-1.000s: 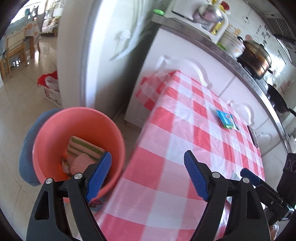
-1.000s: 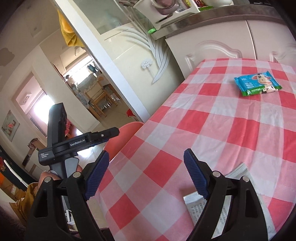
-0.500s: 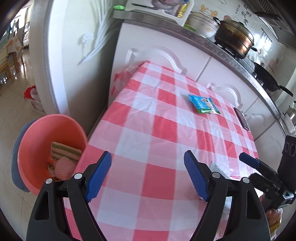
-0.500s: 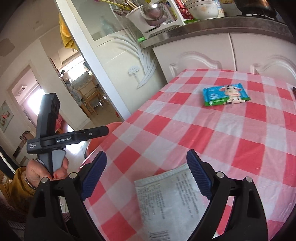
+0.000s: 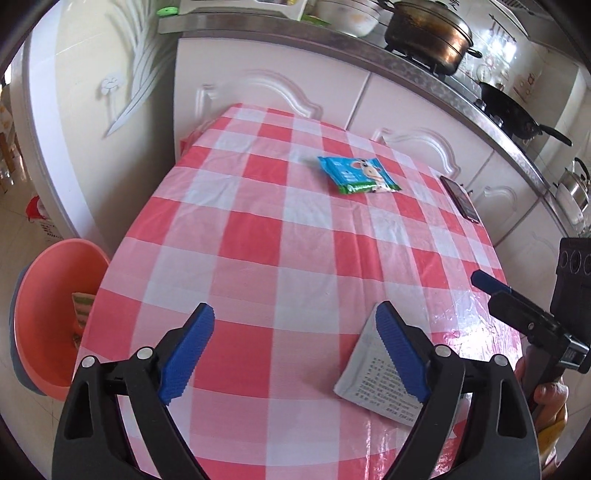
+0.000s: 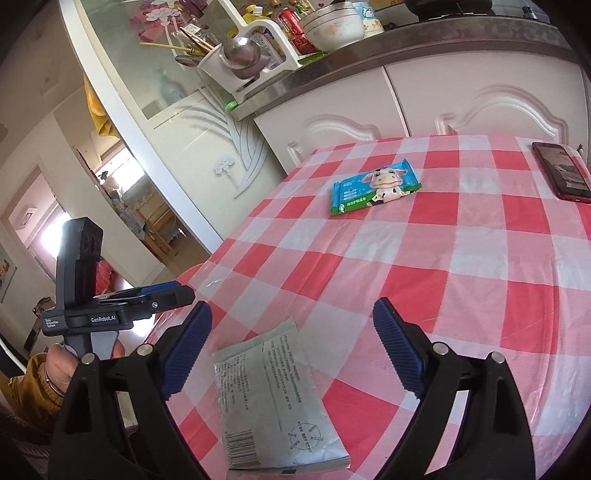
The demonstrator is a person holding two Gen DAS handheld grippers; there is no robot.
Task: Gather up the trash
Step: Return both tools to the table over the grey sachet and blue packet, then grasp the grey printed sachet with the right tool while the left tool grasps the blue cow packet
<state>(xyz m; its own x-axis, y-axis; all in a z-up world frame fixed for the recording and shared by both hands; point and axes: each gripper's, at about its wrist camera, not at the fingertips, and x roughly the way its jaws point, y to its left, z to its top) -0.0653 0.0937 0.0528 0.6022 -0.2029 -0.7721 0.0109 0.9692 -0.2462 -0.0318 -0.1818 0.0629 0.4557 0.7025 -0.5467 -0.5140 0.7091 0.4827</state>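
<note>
A grey printed packet [image 6: 275,397] lies flat near the front edge of the red-and-white checked table [image 6: 443,266]. My right gripper [image 6: 291,350] hovers over it, open, pads not touching it. In the left wrist view the same packet [image 5: 376,380] sits partly behind the right finger of my left gripper [image 5: 295,350], whose jaws are opening over bare cloth with nothing between them. A blue wet-wipe pack [image 5: 356,173] with a cartoon cow lies farther back [image 6: 375,186]. A pink bin [image 5: 48,317] holding striped trash stands on the floor left of the table.
A dark phone [image 6: 561,171] lies at the table's far right edge [image 5: 461,197]. White cabinets [image 5: 277,85] and a counter with pots [image 5: 428,33] close off the back. Each view shows the other gripper held in a hand [image 6: 55,369].
The left gripper swung right from over the pink bin to over the table. The right gripper drew back and right, bringing the grey packet between its fingers. Both jaws widened slightly.
</note>
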